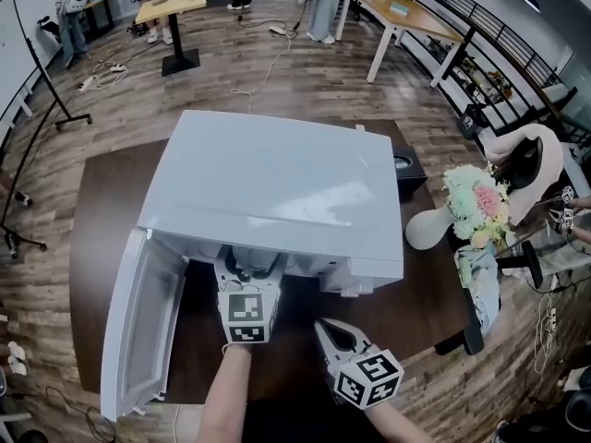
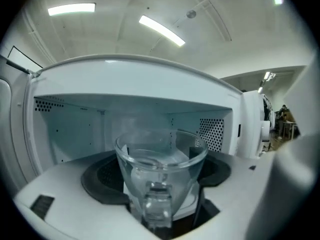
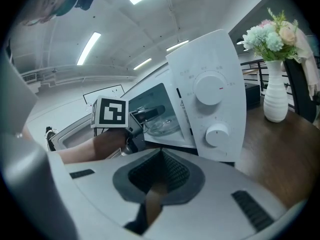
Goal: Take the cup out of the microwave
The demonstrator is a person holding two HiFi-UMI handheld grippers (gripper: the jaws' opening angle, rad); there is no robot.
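**Glass cup gripped at the mouth of the open microwave**

A white microwave (image 1: 277, 192) stands on a dark brown table (image 1: 111, 210), and its door (image 1: 138, 330) is swung wide open at its left side. The left gripper (image 1: 249, 268) reaches into the front opening of the microwave, just under the top front edge. Its 2 jaws stand wide apart and pinch a clear glass cup (image 2: 160, 169) between their dark pads. The cup is upright, and its handle faces back toward the gripper. It sits at the mouth of the microwave's cavity, with the perforated side walls and the back wall behind it. No view shows whether its base still touches the cavity floor.

The right gripper (image 1: 325, 330) hovers in front of the microwave, below its control panel, well apart from the cup. Its jaws are pressed together at the tips with nothing between them. From the right gripper view the cup (image 3: 162, 124) shows in the cavity opening, left of the panel's 2 round dials (image 3: 209, 89).

To the right of the microwave, a white vase (image 1: 434, 227) holds pale flowers (image 1: 478, 201) on the same table.
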